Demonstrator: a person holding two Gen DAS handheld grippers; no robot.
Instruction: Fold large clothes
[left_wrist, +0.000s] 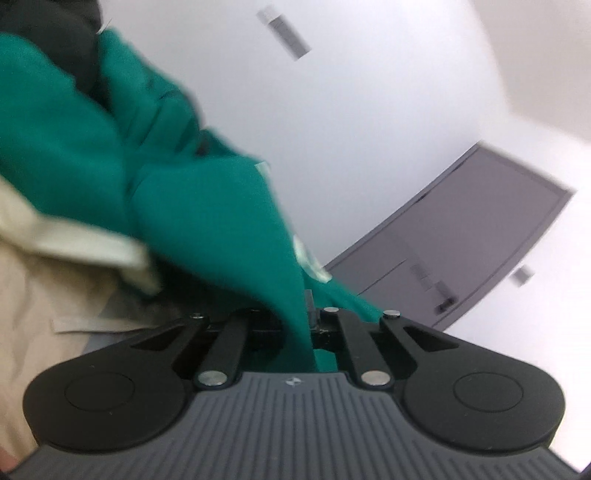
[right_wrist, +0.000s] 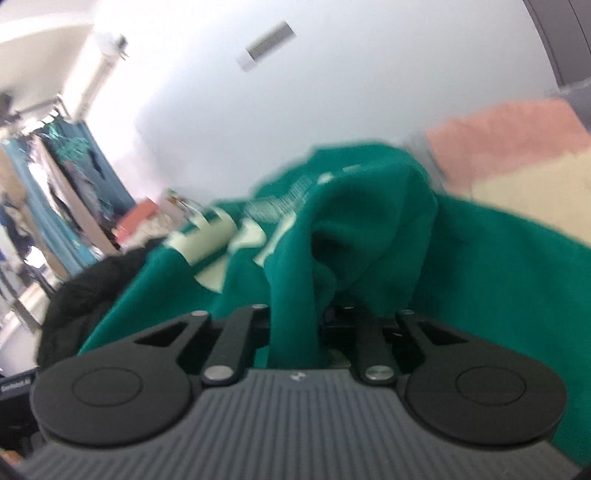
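A green garment (left_wrist: 110, 155) with pale lettering fills the left of the left wrist view, and a fold of it runs down into my left gripper (left_wrist: 301, 325), which is shut on the cloth. In the right wrist view the same green garment (right_wrist: 369, 229) lies bunched in front, its cream letters showing at left. A ridge of it passes between the jaws of my right gripper (right_wrist: 295, 325), which is shut on the fabric. Both sets of fingertips are hidden under the cloth.
A beige cloth (left_wrist: 40, 288) lies lower left beside the left gripper. A grey door (left_wrist: 461, 229) stands in the white wall behind. A pink and cream cloth (right_wrist: 509, 147) sits at right, a black garment (right_wrist: 85, 295) at left, and a clothes rack (right_wrist: 55, 177) far left.
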